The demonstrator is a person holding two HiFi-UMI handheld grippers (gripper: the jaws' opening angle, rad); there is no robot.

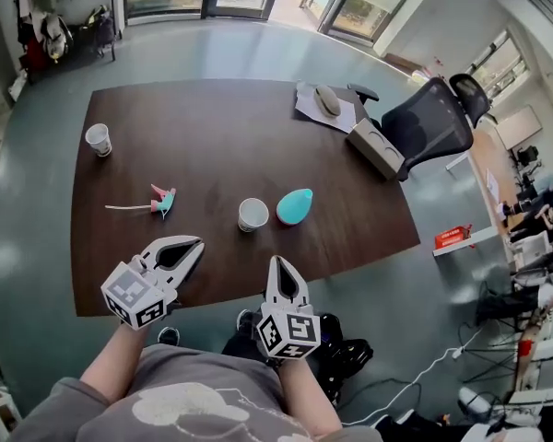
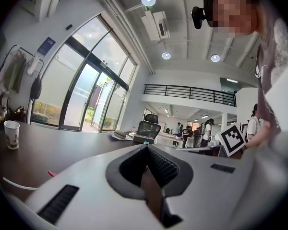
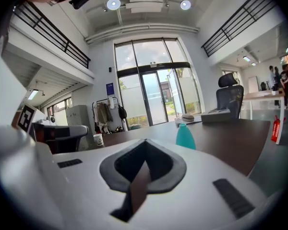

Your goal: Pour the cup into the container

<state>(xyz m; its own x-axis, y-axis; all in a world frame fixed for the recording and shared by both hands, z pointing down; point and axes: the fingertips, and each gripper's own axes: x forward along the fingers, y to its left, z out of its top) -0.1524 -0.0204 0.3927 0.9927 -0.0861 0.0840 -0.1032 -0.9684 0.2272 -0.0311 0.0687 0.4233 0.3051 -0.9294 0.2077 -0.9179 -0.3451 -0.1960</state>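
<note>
– On the brown worktop [image 1: 221, 136], what is seen from the head view?
– A white cup [image 1: 252, 214] is set near the middle. A blue-green container [image 1: 294, 206] is set just beside it on the right, not touching it. A second cup [image 1: 98, 139] is placed far off at the left. The left hand-held gripper [image 1: 197, 245] and the right hand-held gripper [image 1: 280, 263] are held over the near edge, well apart from both cups.
– What is shown in the left gripper view?
– The left hand-held gripper [image 2: 146, 147] is seen clenched, tip pressed on tip, and nothing is caught between the jaws. The second cup [image 2: 11, 134] is seen standing upright at the far left.
– And in the right gripper view?
– The right hand-held gripper [image 3: 145, 142] is clenched too, and nothing is held by it. The blue-green container [image 3: 186, 136] is seen ahead, a little to the right, standing on the worktop. The second cup [image 3: 99, 139] is seen small and far away at the left.
</note>
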